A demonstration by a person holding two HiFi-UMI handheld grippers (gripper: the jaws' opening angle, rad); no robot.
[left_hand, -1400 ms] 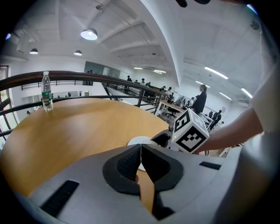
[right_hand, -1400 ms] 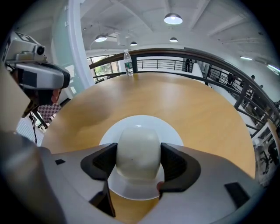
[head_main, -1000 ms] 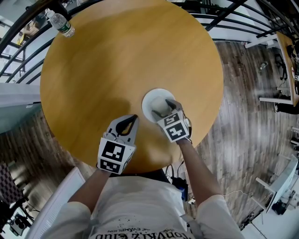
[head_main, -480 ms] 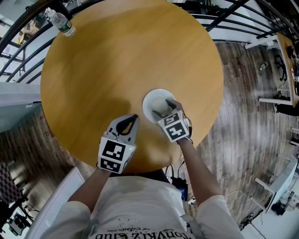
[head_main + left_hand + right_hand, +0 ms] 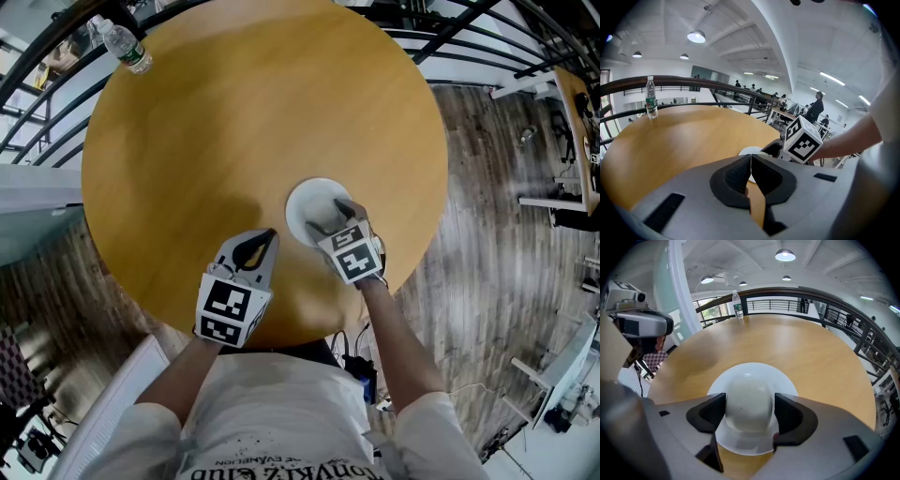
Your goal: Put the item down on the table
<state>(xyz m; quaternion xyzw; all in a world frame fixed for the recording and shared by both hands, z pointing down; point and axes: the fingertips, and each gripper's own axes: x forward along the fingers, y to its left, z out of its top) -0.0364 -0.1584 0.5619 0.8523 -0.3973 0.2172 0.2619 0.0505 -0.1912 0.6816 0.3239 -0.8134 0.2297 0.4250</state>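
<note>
A white upturned cup (image 5: 750, 401) stands on a white saucer (image 5: 754, 369) near the front right of the round wooden table (image 5: 234, 122). My right gripper (image 5: 750, 411) has its two pads against the cup's sides, shut on it. From the head view the same gripper (image 5: 328, 217) reaches over the saucer (image 5: 302, 199), hiding most of the cup. My left gripper (image 5: 255, 248) hovers over the table's front edge, left of the saucer. It is shut, its jaws meeting with nothing between them (image 5: 751, 168).
A clear water bottle (image 5: 122, 45) stands at the table's far left edge, also seen as the bottle (image 5: 650, 98) and the bottle (image 5: 737, 304). A dark railing (image 5: 811, 291) curves behind the table. Wooden floor (image 5: 487, 216) lies to the right.
</note>
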